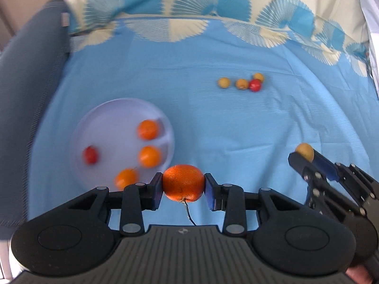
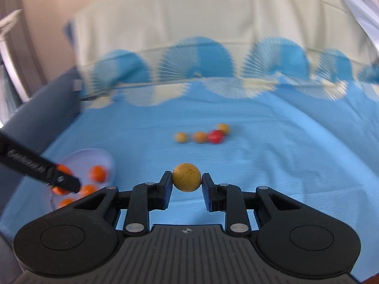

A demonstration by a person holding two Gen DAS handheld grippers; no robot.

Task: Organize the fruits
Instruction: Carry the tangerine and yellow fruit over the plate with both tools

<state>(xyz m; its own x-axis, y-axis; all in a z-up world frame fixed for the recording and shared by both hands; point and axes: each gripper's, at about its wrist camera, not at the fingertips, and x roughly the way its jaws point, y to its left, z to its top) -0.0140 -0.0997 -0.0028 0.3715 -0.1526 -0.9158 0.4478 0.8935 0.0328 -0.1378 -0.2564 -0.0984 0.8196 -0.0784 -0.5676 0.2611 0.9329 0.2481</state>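
My left gripper (image 1: 183, 187) is shut on an orange tangerine (image 1: 183, 182) with a thin stem hanging below it, held above the blue cloth beside the white plate (image 1: 111, 116). The plate holds three tangerines (image 1: 148, 129) and a small red fruit (image 1: 90, 155). My right gripper (image 2: 186, 181) is shut on a small yellow speckled fruit (image 2: 186, 177); it also shows at the right edge of the left wrist view, with the yellow fruit (image 1: 305, 151) at its tips. Three yellow fruits and one red fruit (image 1: 255, 85) lie in a cluster on the cloth further back.
A blue cloth (image 1: 213, 123) with a fan-patterned border covers the surface. A grey padded edge (image 1: 30, 75) runs along the left side. In the right wrist view the left gripper's finger (image 2: 40, 169) crosses in front of the plate (image 2: 94, 156).
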